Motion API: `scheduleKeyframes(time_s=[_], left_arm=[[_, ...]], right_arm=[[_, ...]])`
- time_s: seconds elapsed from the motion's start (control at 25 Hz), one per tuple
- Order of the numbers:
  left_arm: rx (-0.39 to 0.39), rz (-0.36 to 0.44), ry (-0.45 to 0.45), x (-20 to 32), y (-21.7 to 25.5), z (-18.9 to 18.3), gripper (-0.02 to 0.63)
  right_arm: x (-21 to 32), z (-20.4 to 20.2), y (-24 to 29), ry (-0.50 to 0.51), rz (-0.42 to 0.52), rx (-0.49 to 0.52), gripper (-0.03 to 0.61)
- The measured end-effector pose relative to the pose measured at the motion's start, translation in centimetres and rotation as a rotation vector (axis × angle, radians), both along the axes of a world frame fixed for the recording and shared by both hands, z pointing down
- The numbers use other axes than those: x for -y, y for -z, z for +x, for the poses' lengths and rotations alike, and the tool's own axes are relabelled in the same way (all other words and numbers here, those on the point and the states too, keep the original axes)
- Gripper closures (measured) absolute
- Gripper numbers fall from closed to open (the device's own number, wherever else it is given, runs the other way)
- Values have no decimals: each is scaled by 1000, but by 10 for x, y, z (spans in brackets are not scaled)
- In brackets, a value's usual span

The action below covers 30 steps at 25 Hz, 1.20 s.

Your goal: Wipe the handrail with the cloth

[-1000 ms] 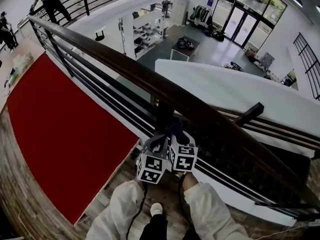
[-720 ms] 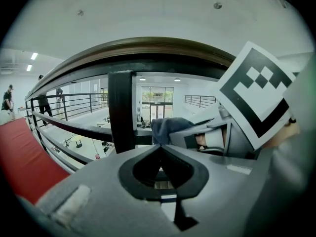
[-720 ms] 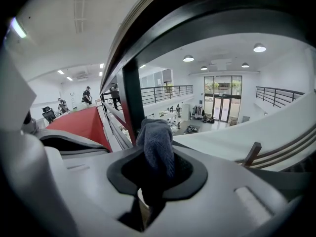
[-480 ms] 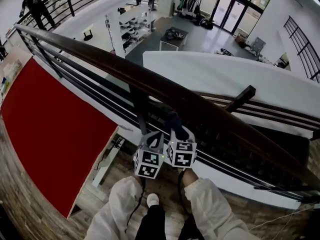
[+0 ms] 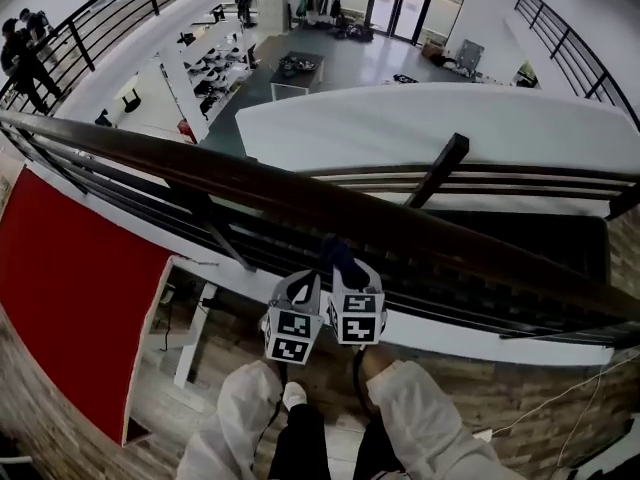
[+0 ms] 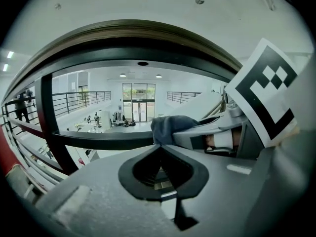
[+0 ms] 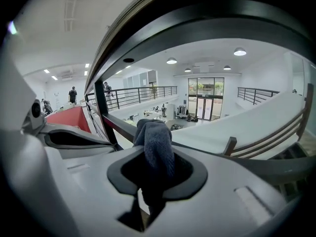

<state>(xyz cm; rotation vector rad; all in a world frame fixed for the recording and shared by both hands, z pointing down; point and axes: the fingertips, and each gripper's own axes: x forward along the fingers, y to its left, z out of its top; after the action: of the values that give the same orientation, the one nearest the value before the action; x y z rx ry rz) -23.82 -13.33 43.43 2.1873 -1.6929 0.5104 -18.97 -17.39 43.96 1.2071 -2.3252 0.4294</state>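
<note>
The dark wooden handrail [image 5: 300, 200] runs across the head view from left to lower right. Both grippers sit side by side just below it, on my side. My right gripper [image 5: 345, 270] is shut on a dark blue cloth [image 5: 338, 253], which sticks up towards the rail's underside. In the right gripper view the cloth [image 7: 157, 142] rises out of the gripper [image 7: 153, 168], with the handrail [image 7: 197, 14] overhead. My left gripper [image 5: 305, 286] is shut and holds nothing. The left gripper view shows that gripper [image 6: 160, 151] empty, the cloth [image 6: 170, 127] to its right and the handrail [image 6: 123, 33] above.
Black horizontal bars [image 5: 450, 293] and a slanted black post [image 5: 215, 226] run below the handrail. A red carpet [image 5: 70, 308] lies on the floor at the left. Beyond the rail is a drop to a lower hall with shelves [image 5: 215, 63]. People stand far left [image 5: 20, 43].
The view has slid to the right along the railing: the red carpet and the post have shifted left. Both grippers stay together under the rail, the cloth still in the right one.
</note>
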Motion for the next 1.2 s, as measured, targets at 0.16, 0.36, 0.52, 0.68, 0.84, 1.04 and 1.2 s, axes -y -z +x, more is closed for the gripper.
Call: scheduleKeyframes(time_s=[0.16,0.36,0.52,0.68,0.84,1.04,1.2], left_arm=[[-11,-3,-53,0,2,51,611],[-22,-27,-113,-3,6,107,609],[-33,-30,-155,4,8,157,611],[-43,-37,-205,7,7,203,611],[-38,-44,-257,12,5,248,610],[-47,-65,-316,5,-1,304,610],[-44,-65,-345,4,-1,343,609]], right_arm=[[-3,53,3,-56,-2,-5,504],[-9,109,12,-112,-6,-13,505],[-9,160,14,-150,-2,-22,504],[-12,209,13,-214,-1,-29,504],[-7,258,15,-261,10,-38,504],[-8,305,13,-294,4,-34,504],[-10,339,15,-311,10,-25,504]])
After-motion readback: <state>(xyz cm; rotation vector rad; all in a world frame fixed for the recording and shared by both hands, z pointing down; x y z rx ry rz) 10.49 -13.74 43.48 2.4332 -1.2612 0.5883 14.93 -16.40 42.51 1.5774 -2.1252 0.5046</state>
